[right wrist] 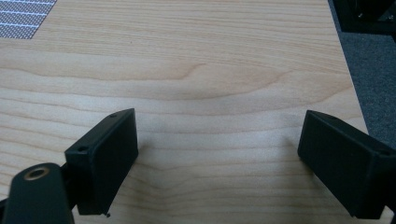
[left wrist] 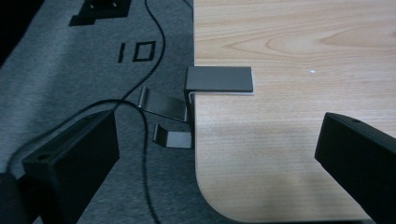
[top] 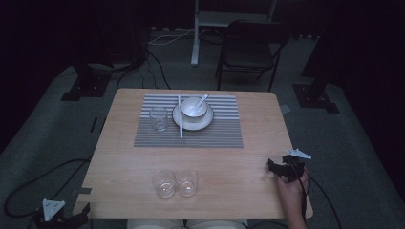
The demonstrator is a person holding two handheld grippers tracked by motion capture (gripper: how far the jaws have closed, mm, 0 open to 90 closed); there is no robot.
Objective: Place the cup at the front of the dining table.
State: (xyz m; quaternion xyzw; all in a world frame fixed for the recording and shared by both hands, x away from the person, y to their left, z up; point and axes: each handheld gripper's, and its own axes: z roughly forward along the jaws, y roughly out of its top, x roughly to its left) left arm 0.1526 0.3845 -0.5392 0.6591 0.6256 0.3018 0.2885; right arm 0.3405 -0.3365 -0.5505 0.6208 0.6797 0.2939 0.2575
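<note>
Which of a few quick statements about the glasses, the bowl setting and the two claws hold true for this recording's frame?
1. Two glasses stand side by side near the table's front edge. True.
2. The bowl sits directly on bare wood. False: it sits on a plate on the striped placemat.
3. The right claw is open over bare tabletop. True.
4. The left claw grips a glass. False: it is open and holds nothing, beside the table's front left corner.
5. A third glass stands on the placemat. True.
</note>
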